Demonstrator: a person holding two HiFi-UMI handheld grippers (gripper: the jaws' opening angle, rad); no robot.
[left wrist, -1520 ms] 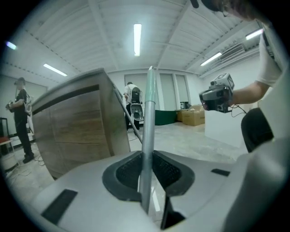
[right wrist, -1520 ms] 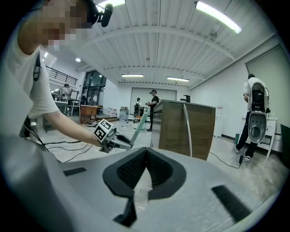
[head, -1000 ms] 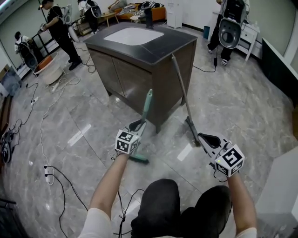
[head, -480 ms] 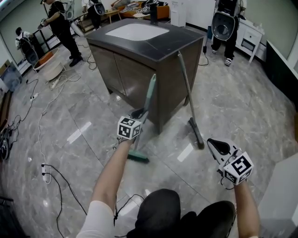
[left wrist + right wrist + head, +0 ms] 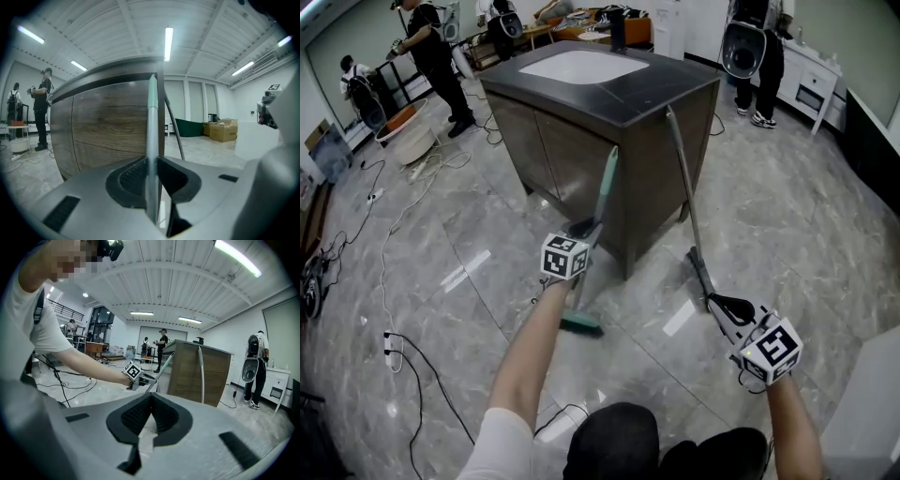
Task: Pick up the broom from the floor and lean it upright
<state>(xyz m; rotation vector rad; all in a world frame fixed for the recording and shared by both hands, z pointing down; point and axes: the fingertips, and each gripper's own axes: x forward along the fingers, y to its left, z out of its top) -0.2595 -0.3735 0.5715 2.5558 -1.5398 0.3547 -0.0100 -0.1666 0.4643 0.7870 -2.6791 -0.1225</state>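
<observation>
Middle of the grey marble-tile floor (image 5: 787,216): dark wood-panelled cabinet with black top (image 5: 581,159), with a white basin (image 5: 572,67) set into that top. Before the cabinet's near corner, close to upright: green-handled broom (image 5: 604,192), head down on the floor in front, handle tip up near the top edge; touching the cabinet or not, unclear. Round the handle partway up: left gripper (image 5: 584,228). Right of the broom, propped against the cabinet's right side: grey long-handled floor tool (image 5: 680,169), foot on the floor. Just beside that foot, nearer the viewer: right gripper (image 5: 719,302). Left foreground, on the floor: black cables (image 5: 412,352). Behind the cabinet: people (image 5: 431,47) far left, one person (image 5: 759,37) far right.
</observation>
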